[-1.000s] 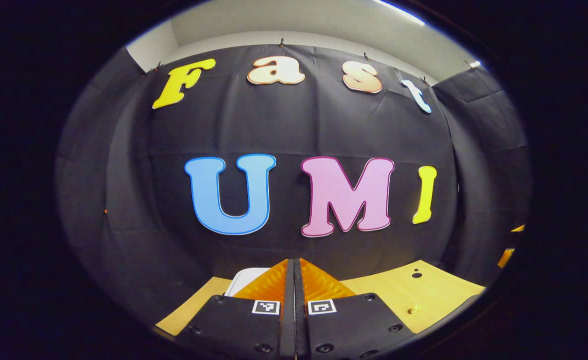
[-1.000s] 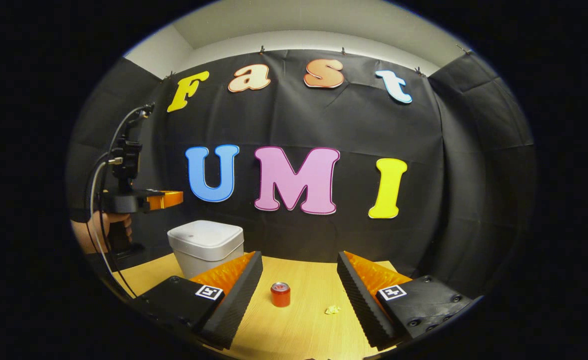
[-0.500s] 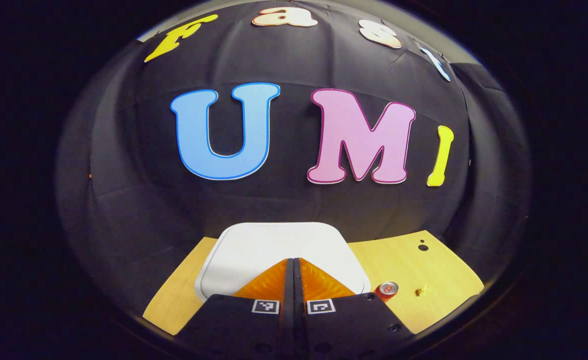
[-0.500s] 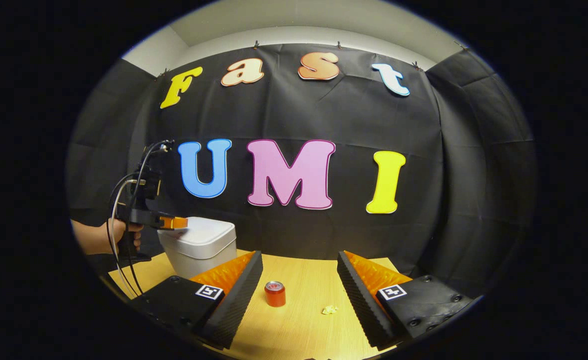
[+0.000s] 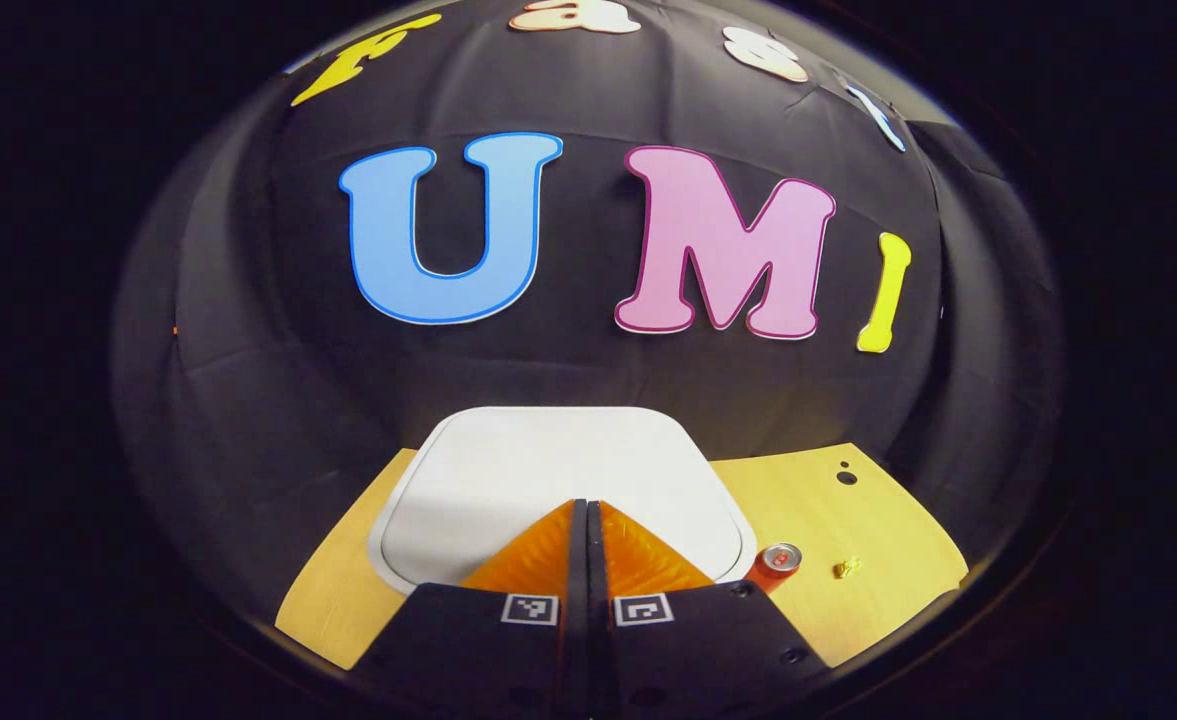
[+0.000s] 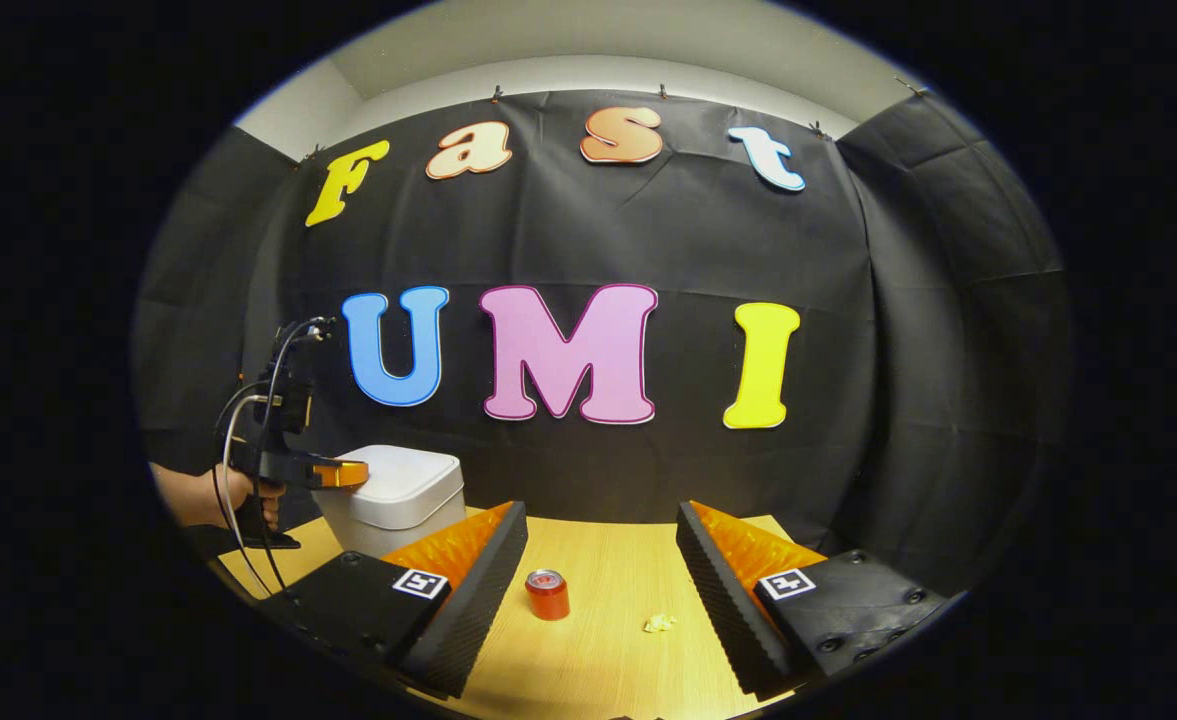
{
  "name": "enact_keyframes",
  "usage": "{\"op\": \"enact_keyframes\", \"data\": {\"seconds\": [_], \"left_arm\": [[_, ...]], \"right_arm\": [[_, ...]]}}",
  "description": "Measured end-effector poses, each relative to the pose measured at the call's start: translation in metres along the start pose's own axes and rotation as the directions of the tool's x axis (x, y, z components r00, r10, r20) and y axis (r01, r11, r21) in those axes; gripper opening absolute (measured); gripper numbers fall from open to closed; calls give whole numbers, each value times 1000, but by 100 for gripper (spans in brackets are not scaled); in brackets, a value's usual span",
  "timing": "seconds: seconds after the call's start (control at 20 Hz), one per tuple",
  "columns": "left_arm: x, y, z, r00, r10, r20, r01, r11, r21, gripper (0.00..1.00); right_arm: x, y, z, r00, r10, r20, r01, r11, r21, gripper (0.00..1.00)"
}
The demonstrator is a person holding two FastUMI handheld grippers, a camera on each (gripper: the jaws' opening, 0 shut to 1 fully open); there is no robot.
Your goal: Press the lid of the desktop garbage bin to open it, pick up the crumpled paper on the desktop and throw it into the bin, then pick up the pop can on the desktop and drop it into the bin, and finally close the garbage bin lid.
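A white square bin (image 6: 403, 500) with its lid (image 5: 558, 470) down stands at the table's back left. My left gripper (image 5: 588, 505) is shut with nothing held, its tips right over the front of the lid; whether they touch it I cannot tell. The right gripper view shows that left gripper (image 6: 353, 473) at the bin's left edge, held by a hand (image 6: 203, 495). My right gripper (image 6: 598, 520) is open above the table. Between and beyond its fingers stand a red pop can (image 6: 548, 594) upright and a small crumpled paper (image 6: 660, 623). The can (image 5: 776, 562) and paper (image 5: 846, 568) lie right of the bin.
The wooden table (image 6: 598, 660) ends at the black cloth wall just behind the bin. Two small dark holes (image 5: 846, 477) mark the tabletop at the back right. A cable (image 6: 233, 500) loops down from the left gripper's handle.
My left gripper came down from well above the bin to its lid, which has grown large in the left gripper view. The right gripper stayed nearly still and open.
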State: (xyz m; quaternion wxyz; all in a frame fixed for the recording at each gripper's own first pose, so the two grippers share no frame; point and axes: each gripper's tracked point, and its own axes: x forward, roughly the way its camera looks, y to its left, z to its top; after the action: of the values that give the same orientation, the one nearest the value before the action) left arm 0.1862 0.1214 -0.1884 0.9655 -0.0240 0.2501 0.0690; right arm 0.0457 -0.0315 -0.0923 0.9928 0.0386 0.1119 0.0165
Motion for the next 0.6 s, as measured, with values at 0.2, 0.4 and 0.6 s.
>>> {"op": "enact_keyframes", "data": {"seconds": [0.2, 0.4, 0.6], "left_arm": [[-7, -2, 16, 999, -4, 52, 2, 999, 38, 6], [-44, -17, 59, 974, -4, 226, 1, 1000, 14, 6], [-98, -38, 82, 945, -13, 327, 16, 1000, -7, 6]], "right_arm": [[-6, -2, 5, 1000, -18, 15, 19, 1000, -21, 96], [-20, -5, 12, 998, -52, 31, 53, 998, -29, 96], [-33, -2, 15, 996, -73, 41, 74, 997, -19, 96]]}}
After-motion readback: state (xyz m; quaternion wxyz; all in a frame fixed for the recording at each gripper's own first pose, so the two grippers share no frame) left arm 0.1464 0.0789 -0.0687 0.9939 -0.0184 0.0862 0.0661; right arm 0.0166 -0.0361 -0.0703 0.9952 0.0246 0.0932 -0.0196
